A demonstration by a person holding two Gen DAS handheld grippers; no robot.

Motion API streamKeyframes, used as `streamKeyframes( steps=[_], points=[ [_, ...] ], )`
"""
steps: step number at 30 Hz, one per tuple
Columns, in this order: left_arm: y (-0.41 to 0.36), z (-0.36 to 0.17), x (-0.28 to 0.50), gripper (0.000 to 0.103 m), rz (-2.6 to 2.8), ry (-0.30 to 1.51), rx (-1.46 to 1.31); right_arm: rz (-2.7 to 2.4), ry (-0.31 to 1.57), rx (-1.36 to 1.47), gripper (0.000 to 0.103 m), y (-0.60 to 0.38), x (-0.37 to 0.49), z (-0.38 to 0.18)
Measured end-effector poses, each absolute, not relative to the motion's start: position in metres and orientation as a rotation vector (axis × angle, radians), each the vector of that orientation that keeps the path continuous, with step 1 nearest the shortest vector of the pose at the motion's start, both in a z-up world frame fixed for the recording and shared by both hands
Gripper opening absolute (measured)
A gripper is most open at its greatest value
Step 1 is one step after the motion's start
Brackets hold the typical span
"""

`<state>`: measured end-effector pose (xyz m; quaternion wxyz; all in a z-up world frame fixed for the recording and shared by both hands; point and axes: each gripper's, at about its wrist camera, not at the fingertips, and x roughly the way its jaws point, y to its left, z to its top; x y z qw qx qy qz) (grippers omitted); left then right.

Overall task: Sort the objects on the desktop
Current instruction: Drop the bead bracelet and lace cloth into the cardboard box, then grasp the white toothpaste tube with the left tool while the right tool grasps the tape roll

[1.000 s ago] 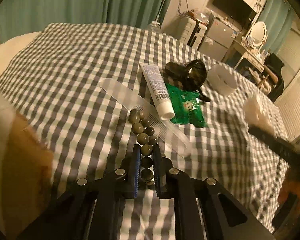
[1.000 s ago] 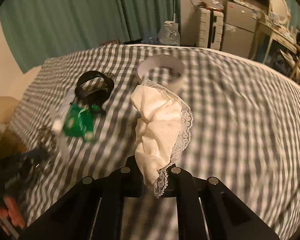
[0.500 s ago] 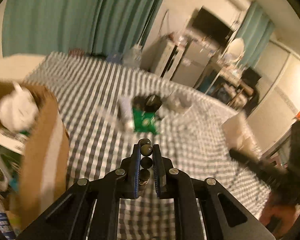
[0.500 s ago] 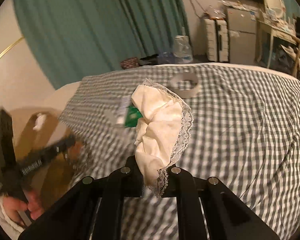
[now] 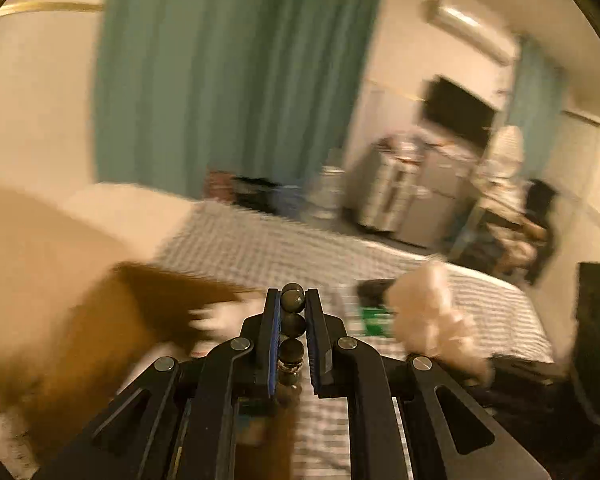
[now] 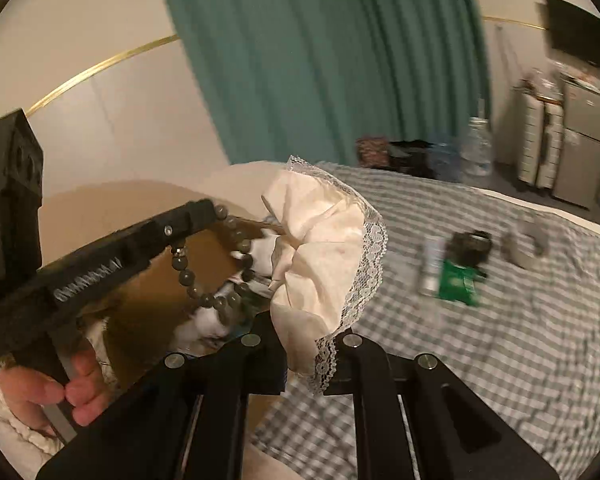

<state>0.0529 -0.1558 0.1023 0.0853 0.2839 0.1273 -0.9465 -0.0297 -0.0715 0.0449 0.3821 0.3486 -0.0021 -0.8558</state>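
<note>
My left gripper (image 5: 293, 320) is shut on a dark green bead bracelet (image 5: 292, 301); in the right wrist view the bracelet (image 6: 204, 280) hangs from that gripper (image 6: 210, 210) over the open cardboard box (image 6: 140, 280). My right gripper (image 6: 306, 344) is shut on a cream lace-trimmed scrunchie (image 6: 324, 256), held in the air beside the box; the scrunchie also shows blurred in the left wrist view (image 5: 436, 312). The box (image 5: 80, 320) lies below and left of the left gripper.
On the checked cloth (image 6: 500, 340) lie a white tube (image 6: 430, 264), a green packet (image 6: 458, 282), a black hair clip (image 6: 470, 246) and a tape roll (image 6: 524, 244). The box holds white items (image 6: 204, 324). A teal curtain (image 6: 320, 60) hangs behind.
Both grippers have risen and swung left from the cloth toward the cardboard box, each keeping its object. The bracelet now hangs over the box opening.
</note>
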Motion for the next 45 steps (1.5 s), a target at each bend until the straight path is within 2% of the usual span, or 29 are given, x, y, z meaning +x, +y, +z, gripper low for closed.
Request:
streamKeyframes(
  steps=[8,10,11,12,13,14,17,20,23,32,34,37,42,45],
  points=[
    [-0.231,0.051,0.044,0.012,-2.567,0.474,0.945,-2.081,0.052,0.972,0.015,-0.155,-0.03,0.008],
    [-0.244,0.04,0.044,0.015,-2.501,0.493,0.984,-2.085,0.064,0.983,0.046,-0.159,-0.032,0.0],
    [-0.245,0.036,0.043,0.027,-2.476,0.492,0.989,-2.091,0.06,0.979,0.067,-0.157,-0.031,-0.001],
    [-0.248,0.033,0.044,0.041,-2.45,0.491,0.989,-2.108,0.037,0.964,0.07,-0.151,-0.031,-0.002],
    [-0.25,0.032,0.044,0.078,-2.411,0.485,0.98,-2.111,0.012,0.955,0.07,-0.145,-0.032,-0.001],
    [-0.251,0.03,0.045,0.097,-2.388,0.48,0.961,-2.117,-0.008,0.951,0.071,-0.139,-0.033,0.0],
    [-0.251,0.034,0.054,0.099,-2.398,0.493,0.901,-2.16,-0.065,0.923,0.072,-0.113,-0.039,0.009],
    [-0.241,0.038,0.051,0.099,-2.433,0.509,0.895,-2.243,-0.079,0.911,0.077,-0.079,-0.047,0.014],
    [-0.219,0.041,0.044,0.1,-2.476,0.461,0.907,-2.325,-0.076,0.94,0.077,-0.038,-0.062,0.016],
    [-0.12,0.053,0.019,0.103,-2.756,0.332,0.984,-2.559,0.065,1.019,0.077,0.09,-0.109,0.029],
    [-0.101,0.053,0.013,0.103,-2.806,0.344,1.007,-2.587,0.033,0.993,0.077,0.106,-0.116,0.031],
    [-0.073,0.052,0.004,0.103,-2.841,0.344,1.007,-2.592,-0.121,0.967,0.078,0.13,-0.121,0.028],
    [-0.033,0.035,-0.044,0.103,-2.811,0.22,1.097,-2.568,-0.16,1.038,0.08,0.139,-0.145,0.004],
    [-0.026,0.016,-0.082,0.103,-2.738,0.218,1.168,-2.581,-0.156,1.064,0.08,0.147,-0.154,-0.012]
  ],
)
